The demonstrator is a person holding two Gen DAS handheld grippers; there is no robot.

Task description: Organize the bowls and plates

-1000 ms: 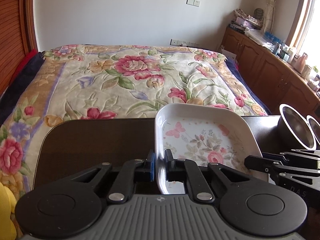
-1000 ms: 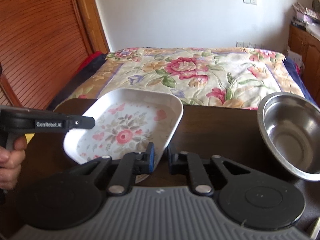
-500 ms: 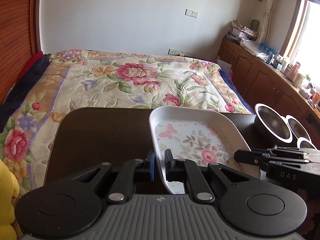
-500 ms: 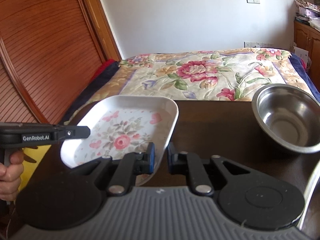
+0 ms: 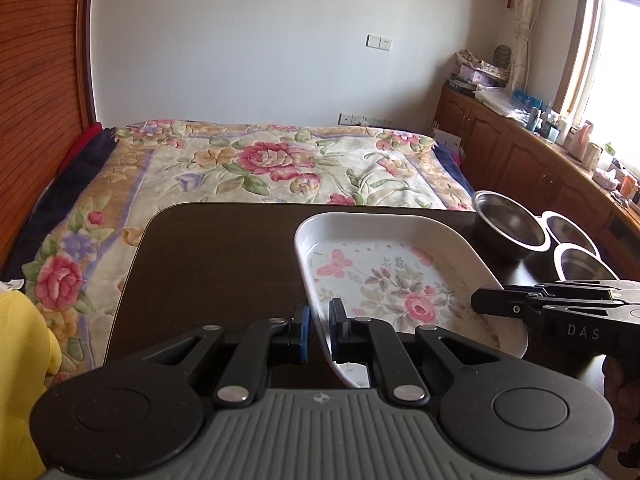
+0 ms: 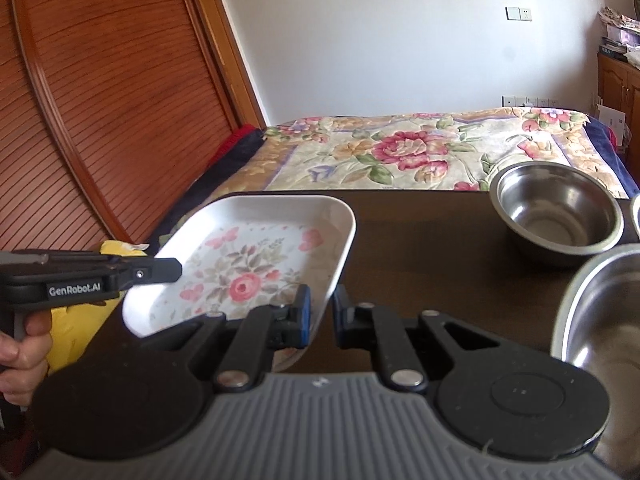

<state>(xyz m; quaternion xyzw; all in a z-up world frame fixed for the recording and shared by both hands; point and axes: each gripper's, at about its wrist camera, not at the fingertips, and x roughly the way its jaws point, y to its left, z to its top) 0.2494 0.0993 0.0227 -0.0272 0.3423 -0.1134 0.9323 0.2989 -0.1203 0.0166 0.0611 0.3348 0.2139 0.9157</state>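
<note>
Daylight pours in from the window (image 5: pixel 612 68) at the right of the left wrist view, blown out to near white, and the room is bright and evenly lit. The dark table (image 5: pixel 224 256) shows soft sheen but little hard shadow. Fisheye curvature bends the wardrobe door (image 6: pixel 100 112) and wall edges. The nearest steel bowl (image 6: pixel 600 340) looks blurred, perhaps out of focus.

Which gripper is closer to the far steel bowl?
Right. The right gripper clamps the floral plate on its bowl-side edge; the left gripper clamps the opposite edge, farther from the steel bowl.
</note>
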